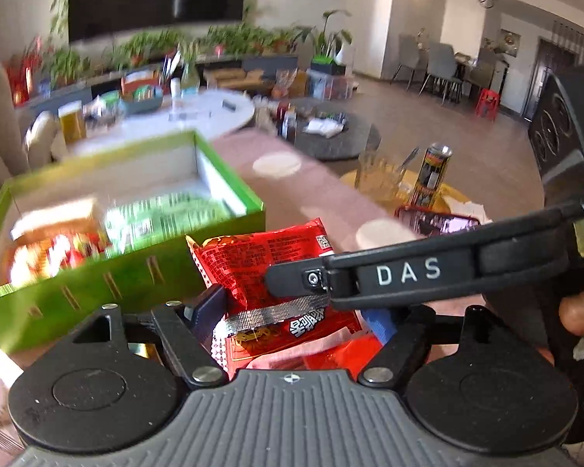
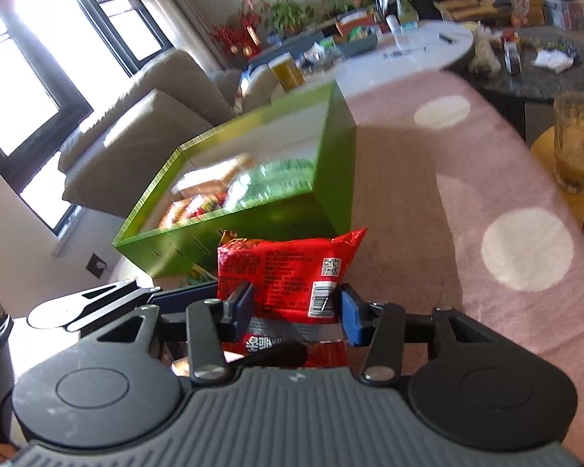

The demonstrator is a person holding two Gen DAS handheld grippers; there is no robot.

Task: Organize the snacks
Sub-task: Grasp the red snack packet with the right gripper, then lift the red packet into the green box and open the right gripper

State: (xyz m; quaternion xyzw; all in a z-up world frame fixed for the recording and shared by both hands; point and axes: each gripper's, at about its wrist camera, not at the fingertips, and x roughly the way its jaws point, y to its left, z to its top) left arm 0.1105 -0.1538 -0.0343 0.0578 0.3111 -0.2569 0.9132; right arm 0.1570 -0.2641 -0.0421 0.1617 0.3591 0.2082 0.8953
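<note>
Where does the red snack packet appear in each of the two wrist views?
Left wrist view: red snack packet sits low centre, just right of the green box, the right tool reaching onto it.
Right wrist view: red snack packet low centre, between the tool's fingers.
Shared landmark: the green box.

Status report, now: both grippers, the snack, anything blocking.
Right gripper shut on red snack packet. Left gripper also around it, grip unclear. Green box just ahead, open, nothing blocking.

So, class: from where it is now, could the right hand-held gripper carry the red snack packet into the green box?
Probably yes. The right hand-held gripper already grips the red snack packet, and the green box sits open-topped just beyond, nothing between.
</note>
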